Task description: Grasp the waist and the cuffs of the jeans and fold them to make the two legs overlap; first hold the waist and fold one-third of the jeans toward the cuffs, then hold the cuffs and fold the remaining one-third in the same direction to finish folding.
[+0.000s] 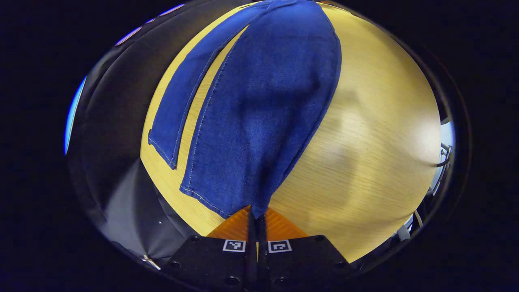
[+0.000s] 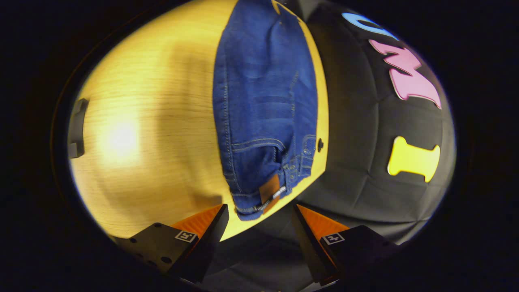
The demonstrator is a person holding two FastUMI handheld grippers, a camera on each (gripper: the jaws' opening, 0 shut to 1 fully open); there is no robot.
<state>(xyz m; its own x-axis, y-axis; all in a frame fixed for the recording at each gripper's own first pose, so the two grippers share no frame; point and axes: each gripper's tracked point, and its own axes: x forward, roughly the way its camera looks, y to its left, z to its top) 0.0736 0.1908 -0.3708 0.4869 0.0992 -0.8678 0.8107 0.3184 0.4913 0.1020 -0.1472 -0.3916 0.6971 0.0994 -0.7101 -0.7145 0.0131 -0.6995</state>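
The surface (image 1: 377, 134) spreads wide ahead of both tongs, and the jeans (image 1: 263, 105) lie along it. No container is to be seen, so there is nothing to report inside one.

In the left gripper view, the left tongs (image 1: 257, 219) are pressed together on a cuff (image 1: 227, 194), whose leg runs straight ahead of them; the other leg (image 1: 182, 101) lies flat to their left, apart from the first.

In the right gripper view, the right tongs (image 2: 259, 225) stand spread, with the waist (image 2: 275, 182) just ahead and between them, not gripped.

By my reading the first step is in hand: laying one leg over the other. The next move calls for the right tongs to close on the waist, then both ends to carry across together.
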